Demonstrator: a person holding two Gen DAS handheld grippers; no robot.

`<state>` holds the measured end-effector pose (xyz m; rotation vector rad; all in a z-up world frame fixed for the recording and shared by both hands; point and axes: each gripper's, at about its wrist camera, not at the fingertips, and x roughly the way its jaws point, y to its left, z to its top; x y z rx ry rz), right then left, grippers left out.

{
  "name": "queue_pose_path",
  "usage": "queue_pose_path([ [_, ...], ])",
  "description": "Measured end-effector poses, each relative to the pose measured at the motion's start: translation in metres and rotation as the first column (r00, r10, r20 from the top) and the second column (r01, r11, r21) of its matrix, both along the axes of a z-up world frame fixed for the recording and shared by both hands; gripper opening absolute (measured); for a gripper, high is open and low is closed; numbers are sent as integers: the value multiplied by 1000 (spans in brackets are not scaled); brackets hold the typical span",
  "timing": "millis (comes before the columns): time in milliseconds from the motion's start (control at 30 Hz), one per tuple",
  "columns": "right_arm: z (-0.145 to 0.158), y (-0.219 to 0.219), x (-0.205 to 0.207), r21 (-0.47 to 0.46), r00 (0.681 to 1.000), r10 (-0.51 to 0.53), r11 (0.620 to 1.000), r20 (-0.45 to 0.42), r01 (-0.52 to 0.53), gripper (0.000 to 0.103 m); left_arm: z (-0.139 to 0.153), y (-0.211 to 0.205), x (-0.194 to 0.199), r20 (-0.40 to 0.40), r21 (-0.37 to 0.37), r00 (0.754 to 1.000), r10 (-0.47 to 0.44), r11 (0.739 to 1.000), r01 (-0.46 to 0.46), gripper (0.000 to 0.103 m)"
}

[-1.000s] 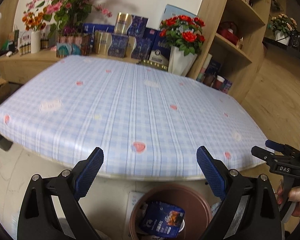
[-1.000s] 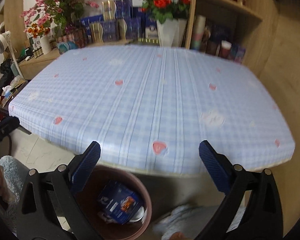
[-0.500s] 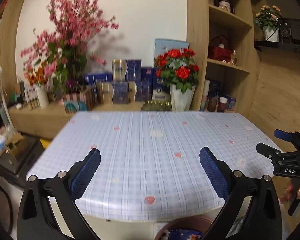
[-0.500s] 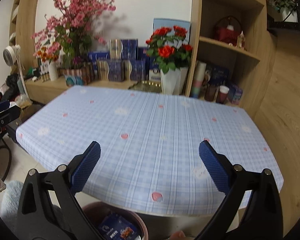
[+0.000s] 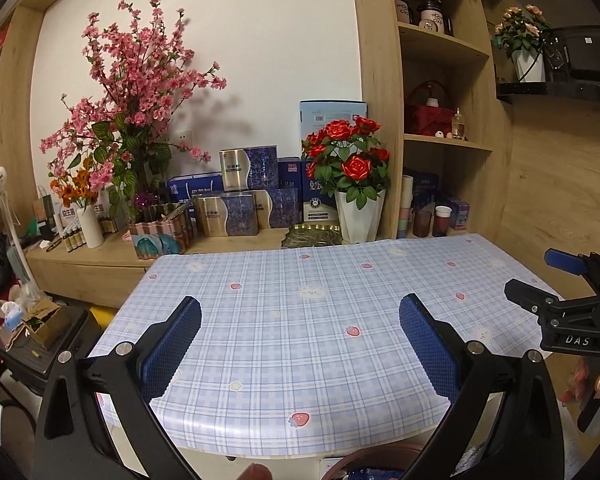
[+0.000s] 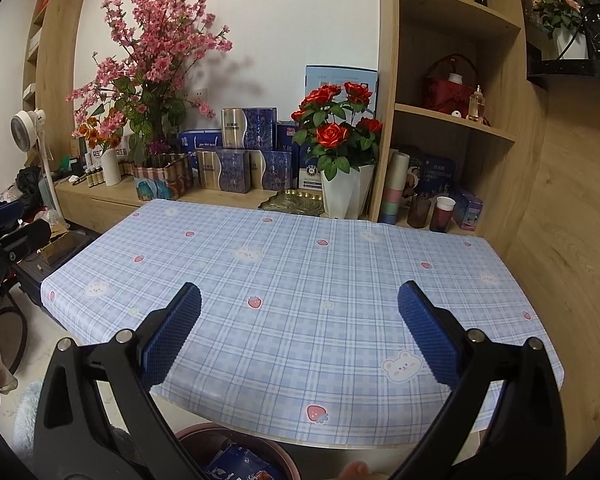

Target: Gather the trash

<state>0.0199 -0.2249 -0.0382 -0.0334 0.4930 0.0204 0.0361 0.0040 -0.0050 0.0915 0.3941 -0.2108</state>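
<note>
Left gripper: its two blue-padded jaws are spread wide and nothing is held between them; it is raised over the near edge of the table.
Right gripper: its two jaws are likewise spread wide and empty, above the same edge.
Trash: one blue snack wrapper is seen lying inside the bin, below the table edge.
Bin: one round brown trash bin is placed on the floor just under the near rim of the table; only its top is shown.
Table: one table is covered by a blue plaid cloth printed with strawberries and bears; its top is bare.
Flowers: one pot of red roses in a white vase, one tall spray of pink blossoms and one small orange bunch are counted behind the table.
Boxes: several blue and silver gift boxes are stacked on the low wooden sideboard; the exact count cannot be told.
Room: wooden shelving is set to the right, one white fan at the left, and a white wall behind.
</note>
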Motion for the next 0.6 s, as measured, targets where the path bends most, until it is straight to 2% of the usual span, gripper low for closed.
queue_pose_path([
  [200,5,-1,-1,5,1000,-3,1000,13,3,97,2,2,0,-12,-23,1000,-5,1000,5,97],
  [600,7,-2,-2,9,1000,-3,1000,20,3,97,3,4,0,-27,-9,999,25,1000,-25,97],
])
